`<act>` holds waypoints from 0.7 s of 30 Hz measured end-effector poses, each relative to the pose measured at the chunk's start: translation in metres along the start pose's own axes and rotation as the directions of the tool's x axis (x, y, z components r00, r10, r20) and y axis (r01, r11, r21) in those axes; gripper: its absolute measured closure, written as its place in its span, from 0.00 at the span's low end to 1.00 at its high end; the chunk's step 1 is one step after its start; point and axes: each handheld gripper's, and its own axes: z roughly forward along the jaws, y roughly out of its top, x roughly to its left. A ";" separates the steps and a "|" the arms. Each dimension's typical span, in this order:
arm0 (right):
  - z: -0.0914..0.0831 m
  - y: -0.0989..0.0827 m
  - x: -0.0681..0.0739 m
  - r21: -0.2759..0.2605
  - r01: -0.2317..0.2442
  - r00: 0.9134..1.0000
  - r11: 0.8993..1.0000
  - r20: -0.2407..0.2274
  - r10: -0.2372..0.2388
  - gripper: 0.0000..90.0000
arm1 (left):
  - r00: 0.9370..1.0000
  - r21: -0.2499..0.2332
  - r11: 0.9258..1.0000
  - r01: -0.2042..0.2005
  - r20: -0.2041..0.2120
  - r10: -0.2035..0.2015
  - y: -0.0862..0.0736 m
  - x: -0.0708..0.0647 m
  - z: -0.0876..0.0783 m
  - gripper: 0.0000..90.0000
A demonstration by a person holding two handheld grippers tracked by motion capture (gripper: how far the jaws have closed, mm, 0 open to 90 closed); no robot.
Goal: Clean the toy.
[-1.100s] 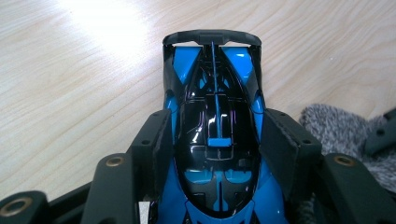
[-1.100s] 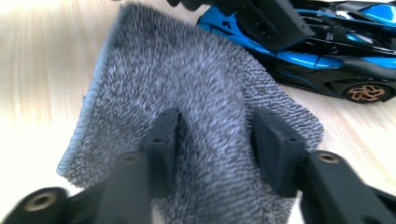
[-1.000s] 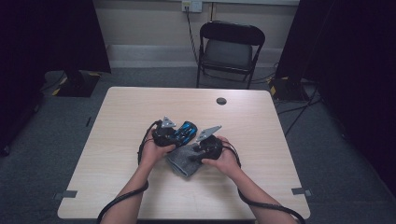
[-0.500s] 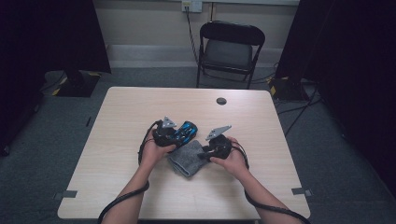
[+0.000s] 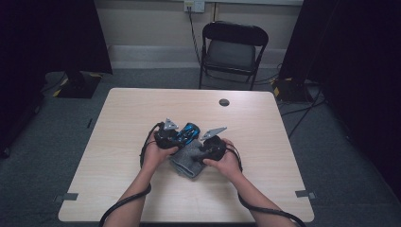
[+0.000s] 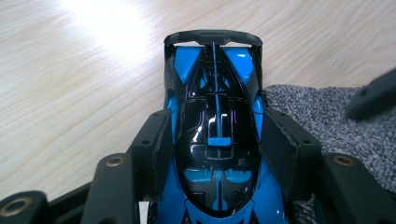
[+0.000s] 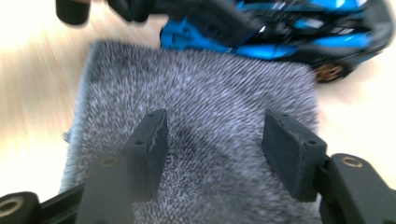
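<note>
A blue and black toy car (image 6: pixel 215 93) sits between the pads of my left gripper (image 6: pixel 215 121), which press on both its sides. In the high view the car (image 5: pixel 191 132) is at mid-table, in front of the left gripper (image 5: pixel 182 135). Beside it lies a folded grey cloth (image 5: pixel 185 161). My right gripper (image 7: pixel 215 119) hovers over the cloth (image 7: pixel 205 84) with its fingers apart. Its jaws have just been opening, and the cloth lies under them unpinched. From above, the right gripper (image 5: pixel 202 152) rests on the cloth's right side.
A small black round disc (image 5: pixel 224 102) lies near the far edge of the wooden table (image 5: pixel 118 165). A black folding chair (image 5: pixel 234 47) stands behind the table. Cables trail from both grippers off the near edge.
The right gripper nudged slightly to the right and came back over the cloth, which shifted a little. The left gripper with the car stayed still.
</note>
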 end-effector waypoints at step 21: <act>0.020 0.011 -0.005 0.020 -0.003 0.995 1.000 0.097 0.001 0.83 | 1.000 0.039 0.999 0.004 -0.023 -0.003 0.004 -0.003 -0.001 0.50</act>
